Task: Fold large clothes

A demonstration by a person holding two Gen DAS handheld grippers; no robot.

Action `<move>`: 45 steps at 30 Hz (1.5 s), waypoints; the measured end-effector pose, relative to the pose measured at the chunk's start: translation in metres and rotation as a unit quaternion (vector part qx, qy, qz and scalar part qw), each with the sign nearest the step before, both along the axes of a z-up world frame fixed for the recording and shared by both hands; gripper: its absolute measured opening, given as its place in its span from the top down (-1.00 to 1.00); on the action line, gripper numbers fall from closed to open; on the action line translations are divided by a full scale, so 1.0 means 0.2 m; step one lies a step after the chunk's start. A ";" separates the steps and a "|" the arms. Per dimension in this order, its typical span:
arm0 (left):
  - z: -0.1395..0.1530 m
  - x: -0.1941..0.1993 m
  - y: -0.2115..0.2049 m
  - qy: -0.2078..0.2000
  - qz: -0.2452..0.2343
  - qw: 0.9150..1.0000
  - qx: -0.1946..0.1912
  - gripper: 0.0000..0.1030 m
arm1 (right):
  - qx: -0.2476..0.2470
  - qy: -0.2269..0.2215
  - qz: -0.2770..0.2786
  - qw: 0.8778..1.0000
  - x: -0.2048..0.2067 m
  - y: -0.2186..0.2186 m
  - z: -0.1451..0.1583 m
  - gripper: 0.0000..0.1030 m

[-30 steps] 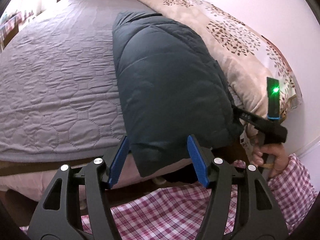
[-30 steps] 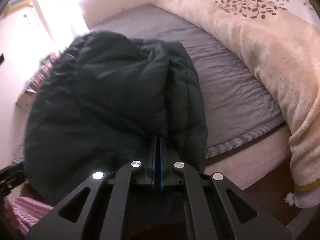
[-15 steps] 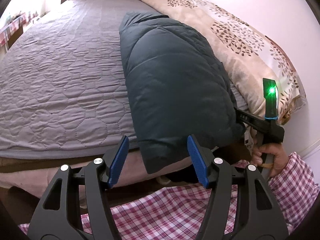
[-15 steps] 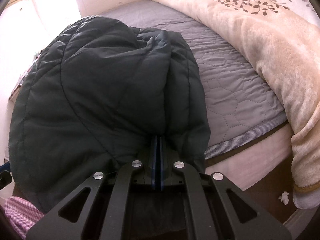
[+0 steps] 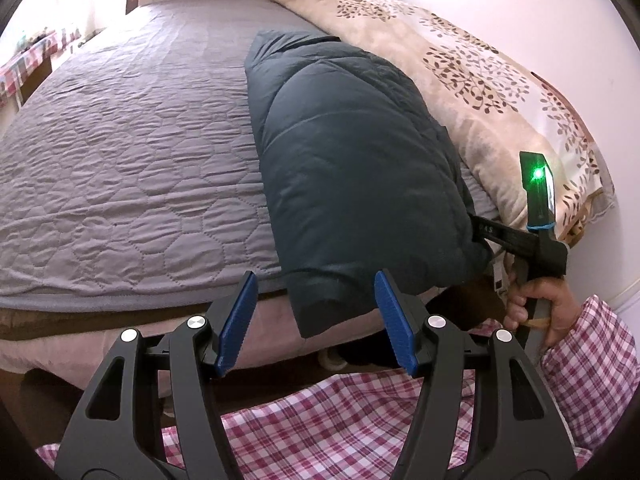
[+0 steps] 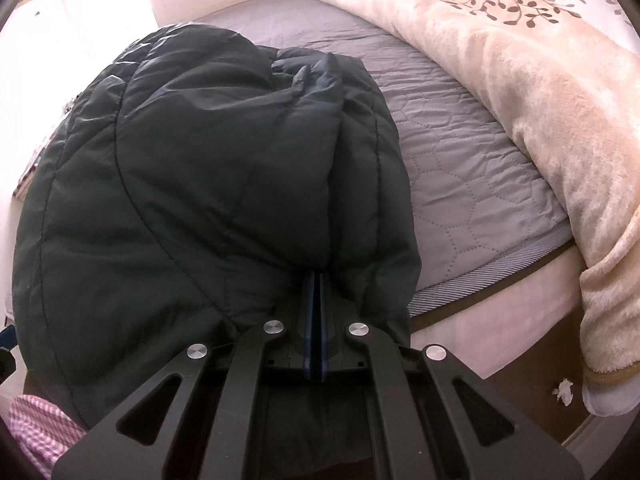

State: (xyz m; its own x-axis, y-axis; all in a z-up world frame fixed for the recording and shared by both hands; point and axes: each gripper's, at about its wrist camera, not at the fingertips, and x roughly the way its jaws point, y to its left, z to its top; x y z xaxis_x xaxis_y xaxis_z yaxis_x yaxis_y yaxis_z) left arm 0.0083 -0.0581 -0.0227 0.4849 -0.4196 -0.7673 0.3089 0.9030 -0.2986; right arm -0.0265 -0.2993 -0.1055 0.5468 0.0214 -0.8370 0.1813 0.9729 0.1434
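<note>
Left side first. Your left gripper (image 5: 316, 316) stands open with nothing between the pads; the near corner of the jacket (image 5: 352, 168) hangs over the bed (image 5: 120, 152) edge just beyond the tips, apart from both pads. The jacket lies lengthwise down the bed, folded into a long narrow bundle, with the grey quilt on its left and the blanket (image 5: 480, 80) along its right.

To do this step well:
1. Bring the open left jaws forward over the hanging corner until the fabric sits deep between the pads, then close. A shallow pinch on padded fabric is likely to slip.
2. Take all layers at the corner, not the top layer alone, or the fold will probably open on lifting.
3. Match the height of both grippers before you lift, so the hem edge stays straight.

Right side. Your right gripper (image 6: 316, 292) is clamped on the jacket's near edge: the jaws are fully together and dark fabric bulges around them on both sides. In the left wrist view the hand (image 5: 544, 304) holds this gripper at the jacket's right corner. Keep this clamp fixed while the left side engages.
</note>
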 end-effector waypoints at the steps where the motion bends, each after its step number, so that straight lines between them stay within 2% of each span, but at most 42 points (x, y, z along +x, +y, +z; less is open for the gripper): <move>1: 0.00 0.00 0.00 0.000 0.000 1.000 0.001 -0.17 | 0.000 0.001 -0.001 1.000 0.00 0.00 0.00 0.98; 12: 0.04 -0.02 0.02 -0.017 0.007 1.000 0.000 -0.17 | -0.018 0.009 -0.009 1.000 0.02 0.04 0.00 0.98; 15: 0.06 -0.03 0.00 -0.025 0.007 1.000 0.007 -0.26 | -0.019 0.011 -0.004 1.000 0.03 0.05 0.01 0.98; 32: 0.03 -0.04 -0.07 -0.022 0.007 0.998 0.062 -0.36 | 0.041 -0.021 -0.011 0.999 -0.01 -0.03 -0.03 0.98; 37: 0.02 -0.03 -0.07 -0.019 0.010 0.998 0.057 -0.37 | 0.063 -0.028 -0.015 0.998 -0.01 -0.06 -0.04 0.97; 45: 0.01 0.02 -0.03 -0.014 0.008 0.999 0.035 -0.50 | 0.085 -0.035 -0.020 0.996 -0.03 -0.08 -0.05 0.97</move>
State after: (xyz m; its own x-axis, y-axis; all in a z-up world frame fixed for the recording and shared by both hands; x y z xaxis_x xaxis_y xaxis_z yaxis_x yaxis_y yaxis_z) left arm 0.0122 -0.0643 -0.0213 0.5133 -0.3579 -0.7800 0.3015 0.9262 -0.2266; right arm -0.0322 -0.3148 -0.1150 0.6073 0.1353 -0.7829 0.2040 0.9258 0.3182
